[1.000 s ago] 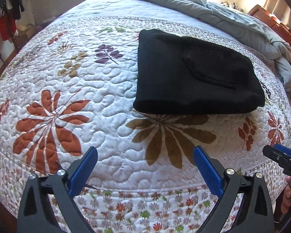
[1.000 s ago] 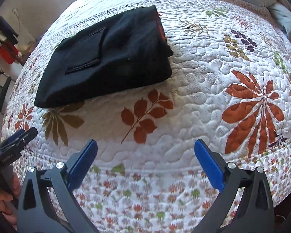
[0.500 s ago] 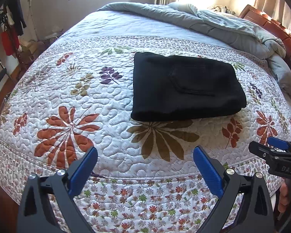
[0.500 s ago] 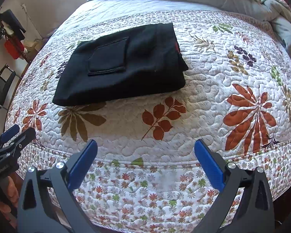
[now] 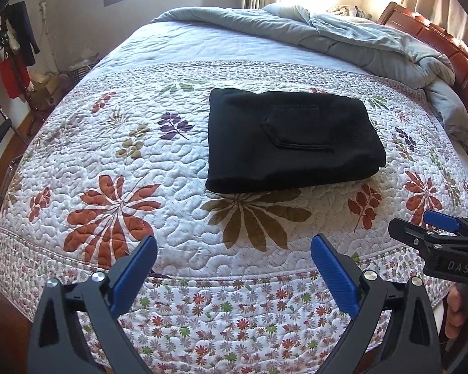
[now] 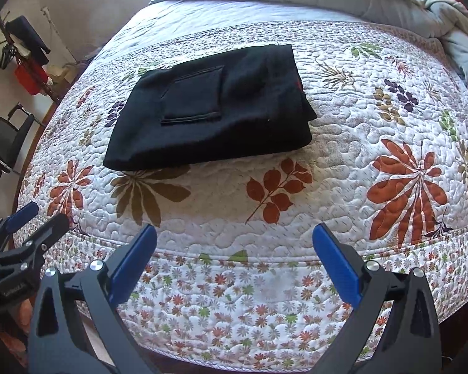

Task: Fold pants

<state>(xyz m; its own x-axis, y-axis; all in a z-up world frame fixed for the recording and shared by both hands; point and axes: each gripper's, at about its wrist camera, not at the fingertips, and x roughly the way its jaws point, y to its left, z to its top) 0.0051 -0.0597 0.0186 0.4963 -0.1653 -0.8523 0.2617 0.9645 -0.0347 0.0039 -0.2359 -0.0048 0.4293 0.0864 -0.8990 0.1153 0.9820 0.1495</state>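
We see the black pants (image 5: 291, 141) lying folded into a neat rectangle, pocket upward, on the leaf-patterned quilt (image 5: 140, 162) of the bed; our left tool (image 5: 234, 268) and right tool (image 6: 234, 255) hover at the near edge, both released, well apart from the cloth.

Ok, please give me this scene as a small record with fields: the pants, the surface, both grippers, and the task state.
pants: black pants, folded into a flat rectangle, a pocket facing up
surface: floral quilt on a bed, grey duvet bunched at the far end
left gripper: open, empty, above the near edge of the quilt, apart from the pants
right gripper: open, empty, also at the near edge
task state: fold looks finished; nothing is held
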